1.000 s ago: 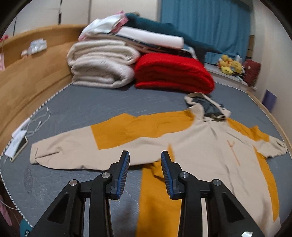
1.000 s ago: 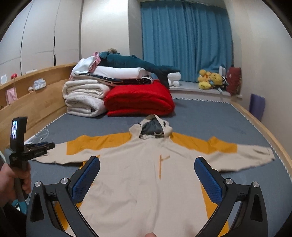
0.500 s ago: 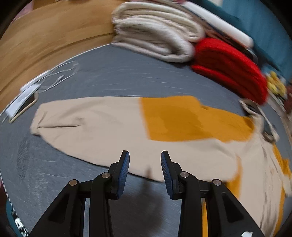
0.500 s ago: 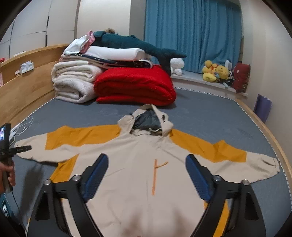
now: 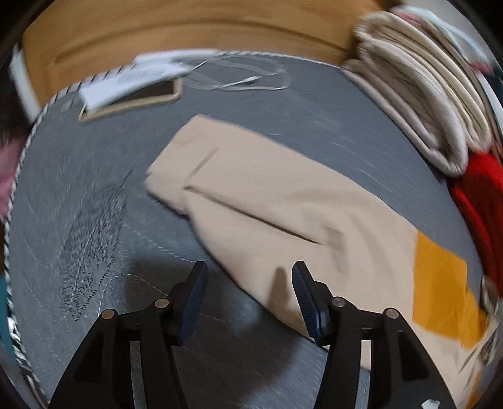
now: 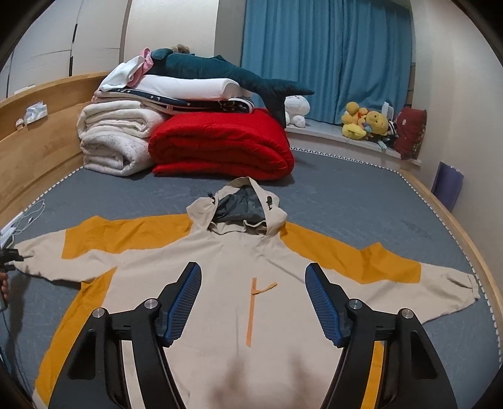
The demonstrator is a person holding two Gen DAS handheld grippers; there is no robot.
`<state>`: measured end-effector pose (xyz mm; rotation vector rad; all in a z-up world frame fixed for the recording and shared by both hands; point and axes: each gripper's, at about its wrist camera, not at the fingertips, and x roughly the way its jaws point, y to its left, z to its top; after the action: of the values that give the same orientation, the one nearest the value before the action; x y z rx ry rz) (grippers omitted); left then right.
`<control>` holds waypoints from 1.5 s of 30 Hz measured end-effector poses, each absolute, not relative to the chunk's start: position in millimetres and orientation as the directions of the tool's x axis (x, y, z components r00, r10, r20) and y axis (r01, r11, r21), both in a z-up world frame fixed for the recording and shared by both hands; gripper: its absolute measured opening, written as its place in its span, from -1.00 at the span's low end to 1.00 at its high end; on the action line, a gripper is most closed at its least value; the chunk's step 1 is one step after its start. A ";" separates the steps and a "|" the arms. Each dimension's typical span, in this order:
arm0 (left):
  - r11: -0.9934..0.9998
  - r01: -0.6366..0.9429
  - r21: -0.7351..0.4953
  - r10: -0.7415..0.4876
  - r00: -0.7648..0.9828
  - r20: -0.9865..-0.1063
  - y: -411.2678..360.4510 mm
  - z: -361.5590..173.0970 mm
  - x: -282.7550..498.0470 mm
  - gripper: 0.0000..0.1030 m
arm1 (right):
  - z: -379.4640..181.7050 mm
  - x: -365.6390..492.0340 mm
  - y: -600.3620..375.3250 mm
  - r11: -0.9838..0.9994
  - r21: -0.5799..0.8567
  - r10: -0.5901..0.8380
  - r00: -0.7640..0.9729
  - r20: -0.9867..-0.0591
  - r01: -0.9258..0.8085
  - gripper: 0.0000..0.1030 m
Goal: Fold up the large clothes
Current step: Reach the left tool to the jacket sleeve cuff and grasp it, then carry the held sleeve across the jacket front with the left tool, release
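Hooded jacket (image 6: 251,283), beige with orange panels, spread face up on the grey mattress (image 6: 361,195), both sleeves extended sideways and the hood (image 6: 242,207) pointing toward the stacked bedding. Right gripper (image 6: 251,302) poised above the jacket's chest, its blue-padded fingers (image 6: 184,302) set wide apart and holding nothing; the orange front placket (image 6: 251,311) lies between them in the right wrist view. Left gripper (image 5: 250,299) angled down over the left sleeve (image 5: 283,201), jaws parted and empty, the sleeve's lower edge passing between the fingers; contact with the cloth cannot be told, as the left wrist view is blurred. Sleeve cuff (image 5: 176,170) lies flat on the mattress, near a phone (image 5: 132,100), white papers (image 5: 125,78) and a looped white cable (image 5: 245,78) beside the wooden bed frame (image 5: 188,28). At the head of the bed: rolled cream blankets (image 6: 116,141), a folded red duvet (image 6: 220,141), a plush shark (image 6: 220,69) on top. Blue curtain (image 6: 327,56) behind; yellow soft toys (image 6: 364,122) on the window ledge
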<state>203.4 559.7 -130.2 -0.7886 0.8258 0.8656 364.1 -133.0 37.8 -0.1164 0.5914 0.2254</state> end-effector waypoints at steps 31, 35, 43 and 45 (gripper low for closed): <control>0.910 -0.246 -0.334 0.023 0.835 -0.550 210.8 93.5 285.9 -0.99 | 47.5 369.4 -159.8 0.973 0.108 0.224 0.708 -0.669 -0.206 -0.34; 0.926 -0.074 -0.371 -0.181 0.775 -0.606 133.6 53.6 318.7 -0.99 | 43.3 363.2 -166.3 0.972 0.090 0.220 0.710 -0.669 -0.216 -0.48; 0.852 -0.134 -0.506 -0.401 0.455 -0.795 92.5 -49.0 366.3 -0.89 | 17.2 383.2 -181.2 0.964 0.177 0.264 0.626 -0.734 -0.200 -0.23; 0.847 -0.128 -0.515 -0.403 0.478 -0.781 103.4 -39.2 367.8 -0.80 | 10.8 389.8 -178.7 0.961 0.193 0.274 0.605 -0.748 -0.196 -0.19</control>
<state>367.8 103.4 -39.2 -0.5604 1.0738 -0.1791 389.8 -178.7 10.8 0.0946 0.8804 0.2720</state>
